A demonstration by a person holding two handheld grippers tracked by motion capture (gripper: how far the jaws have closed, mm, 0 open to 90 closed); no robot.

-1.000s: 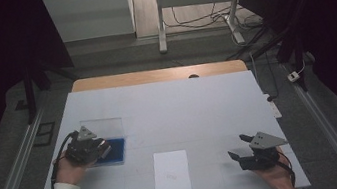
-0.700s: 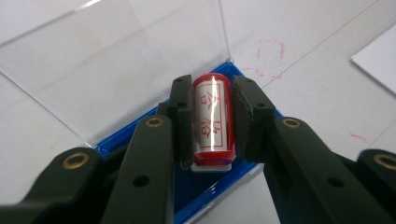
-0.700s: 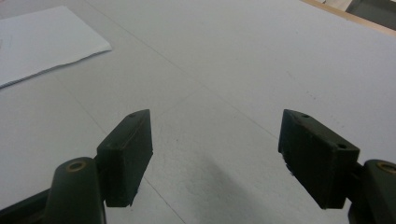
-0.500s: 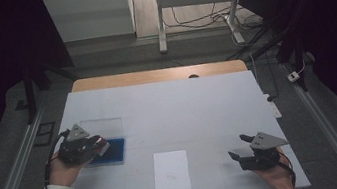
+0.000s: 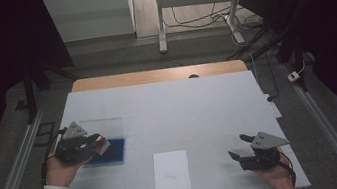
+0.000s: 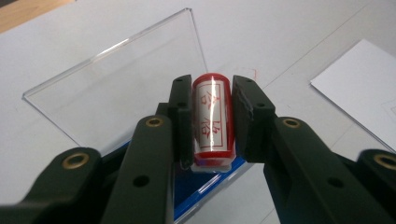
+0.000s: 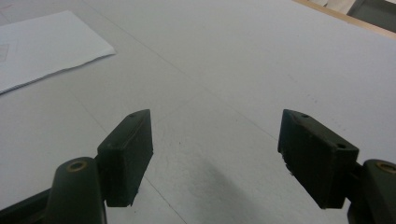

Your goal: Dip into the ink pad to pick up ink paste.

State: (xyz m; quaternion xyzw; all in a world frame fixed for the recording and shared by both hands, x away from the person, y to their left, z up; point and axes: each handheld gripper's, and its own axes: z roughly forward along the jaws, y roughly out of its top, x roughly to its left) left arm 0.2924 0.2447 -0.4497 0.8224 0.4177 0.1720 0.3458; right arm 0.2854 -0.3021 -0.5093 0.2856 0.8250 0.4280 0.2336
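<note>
Firmly clamped red stamp (image 6: 213, 120), left hand-held gripper (image 6: 211, 116), blue tray (image 5: 113, 151) below

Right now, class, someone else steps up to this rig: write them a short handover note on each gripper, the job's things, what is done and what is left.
Left gripper: shut on the red stamp, held above the blue ink pad case, whose clear lid is open.
Right gripper: open, holding nothing, hovering over the table to the right of the white paper sheet.
Done: stamp picked up.
Left: probably stamping the paper; whether the stamp is inked cannot be told.
</note>
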